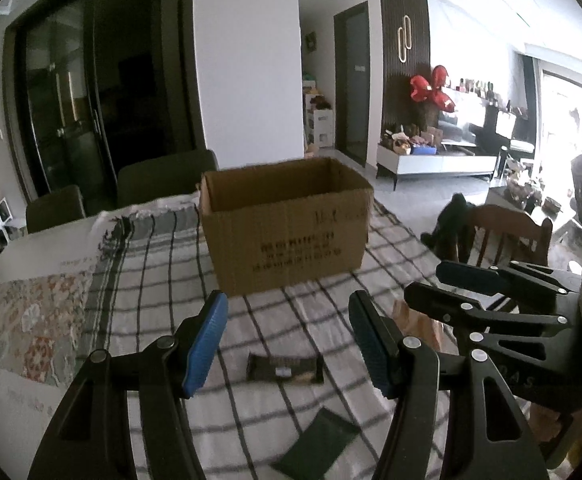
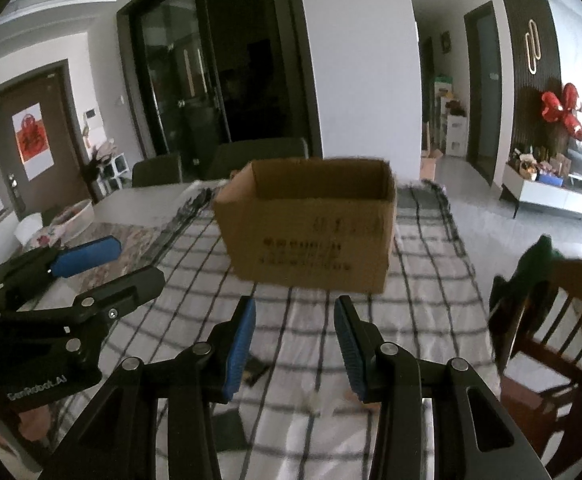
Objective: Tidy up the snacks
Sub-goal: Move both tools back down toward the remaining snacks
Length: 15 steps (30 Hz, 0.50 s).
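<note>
- Standing on the checked cloth (image 1: 163, 280) of the counter (image 1: 31, 248), an open cardboard box (image 1: 287, 220) faces both grippers, well beyond their fingertips.
- The left gripper (image 1: 287, 344) hovers above the cloth, released, its blue pads apart with nothing between them.
- A dark snack bar (image 1: 285, 368) lies flat on the cloth just below and between the left gripper's pads, apart from them.
- A dark green packet (image 1: 323, 444) lies nearer the camera, beside the right finger of that gripper.
- The right gripper (image 2: 295, 344) is also released and holds nothing; it sits just right of the left gripper, pointing at the box.
- A wooden chair (image 2: 551, 320) stands at the counter's right edge.
</note>
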Motion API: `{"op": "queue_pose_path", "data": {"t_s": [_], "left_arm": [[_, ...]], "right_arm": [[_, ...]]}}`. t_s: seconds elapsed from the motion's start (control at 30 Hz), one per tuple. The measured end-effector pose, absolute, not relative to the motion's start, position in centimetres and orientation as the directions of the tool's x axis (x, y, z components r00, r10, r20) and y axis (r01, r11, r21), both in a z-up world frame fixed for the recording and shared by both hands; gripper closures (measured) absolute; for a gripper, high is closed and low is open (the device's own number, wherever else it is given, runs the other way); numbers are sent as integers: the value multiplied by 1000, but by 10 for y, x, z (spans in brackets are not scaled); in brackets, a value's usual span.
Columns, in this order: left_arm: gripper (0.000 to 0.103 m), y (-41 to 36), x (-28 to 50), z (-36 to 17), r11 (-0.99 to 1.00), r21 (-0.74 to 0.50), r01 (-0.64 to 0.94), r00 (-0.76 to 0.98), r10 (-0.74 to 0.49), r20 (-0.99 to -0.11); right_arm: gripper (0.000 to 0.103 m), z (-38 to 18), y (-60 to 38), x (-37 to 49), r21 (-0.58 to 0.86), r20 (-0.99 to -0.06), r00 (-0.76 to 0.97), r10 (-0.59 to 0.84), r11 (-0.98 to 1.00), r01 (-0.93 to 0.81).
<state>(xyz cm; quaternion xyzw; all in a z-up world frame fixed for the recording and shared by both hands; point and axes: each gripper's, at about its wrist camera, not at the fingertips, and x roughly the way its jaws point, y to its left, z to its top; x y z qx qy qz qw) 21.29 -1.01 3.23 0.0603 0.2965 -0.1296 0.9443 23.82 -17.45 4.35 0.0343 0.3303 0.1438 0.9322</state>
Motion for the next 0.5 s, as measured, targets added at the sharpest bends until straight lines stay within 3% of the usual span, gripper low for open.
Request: {"op": "queue_pose_path", "data": {"t_s": [0.5], "left_arm": [[41, -2, 179, -27, 944, 35, 329, 727, -230, -646]], "right_arm": [[61, -11, -161, 197, 188, -687, 671, 278, 960, -206]]}}
